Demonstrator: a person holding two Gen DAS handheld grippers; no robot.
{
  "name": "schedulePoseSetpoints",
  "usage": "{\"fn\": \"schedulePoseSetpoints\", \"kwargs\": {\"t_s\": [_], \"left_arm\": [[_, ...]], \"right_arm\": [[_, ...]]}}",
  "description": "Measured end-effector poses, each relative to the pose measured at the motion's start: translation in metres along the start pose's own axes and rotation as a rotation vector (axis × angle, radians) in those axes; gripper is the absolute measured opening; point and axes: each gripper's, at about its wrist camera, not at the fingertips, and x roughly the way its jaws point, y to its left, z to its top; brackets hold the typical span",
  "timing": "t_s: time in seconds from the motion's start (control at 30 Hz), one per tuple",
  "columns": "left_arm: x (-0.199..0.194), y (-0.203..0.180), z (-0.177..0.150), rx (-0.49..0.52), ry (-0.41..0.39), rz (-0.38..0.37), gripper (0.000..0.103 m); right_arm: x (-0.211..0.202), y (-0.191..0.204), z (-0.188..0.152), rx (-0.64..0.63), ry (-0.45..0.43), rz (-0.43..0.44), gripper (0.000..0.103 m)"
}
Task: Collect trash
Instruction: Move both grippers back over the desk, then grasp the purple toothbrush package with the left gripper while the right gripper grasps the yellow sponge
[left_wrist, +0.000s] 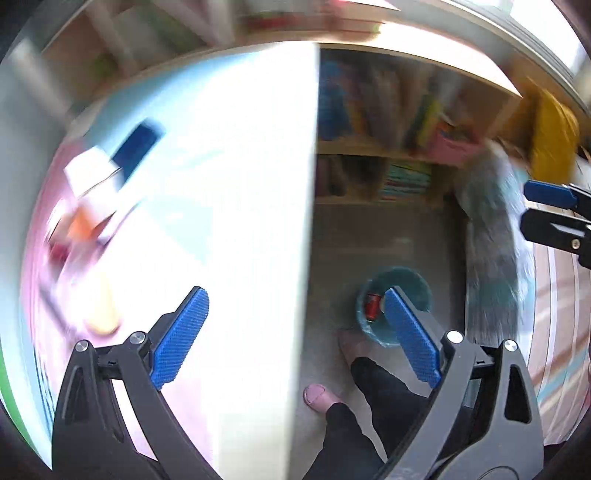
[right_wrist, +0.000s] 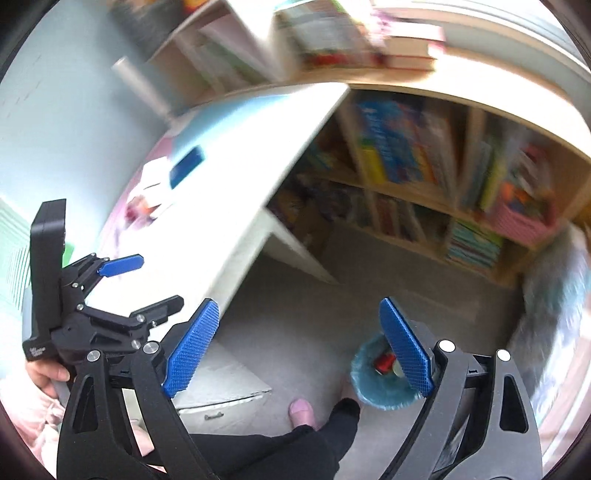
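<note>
Both claws open w/ nothing held; red can (left_wrist: 372, 305) upright-ish in bin (left_wrist: 406, 280).

White desk (right_wrist: 236, 206) stood over grey carpet (right_wrist: 295, 314), drawer unit (right_wrist: 221, 391) under it. On desk top, blurred: dark blue flat item (right_wrist: 186, 166) beside white papers (right_wrist: 153, 177). Wooden bookshelf (right_wrist: 417, 195) behind held rows of colourful books (right_wrist: 391, 147) and pink basket (right_wrist: 524, 221). Book stack (right_wrist: 410, 48) lay on shelf top. Fluffy grey-teal throw (left_wrist: 491, 243) hung at right.
</note>
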Motion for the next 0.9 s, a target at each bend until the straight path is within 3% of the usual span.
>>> {"fn": "schedulePoseSetpoints", "kwargs": {"t_s": [0.2,0.47,0.73,0.9], "left_arm": [[-0.012,0.097,-0.029,-0.238,-0.002,0.093,0.094],[-0.021,0.184,-0.056,-0.458,0.000,0.185,0.094],[-0.012,0.241,-0.070,-0.590,0.015,0.201,0.094],[0.005,0.268,-0.068,-0.636,0.038,0.170,0.094]], "right_arm": [[0.036,0.063,0.030,-0.152,0.049,0.068,0.089],[0.086,0.143,0.060,-0.277,0.139,0.220,0.089],[0.124,0.199,0.076,-0.375,0.221,0.299,0.089],[0.151,0.222,0.080,-0.415,0.289,0.333,0.089]]}}
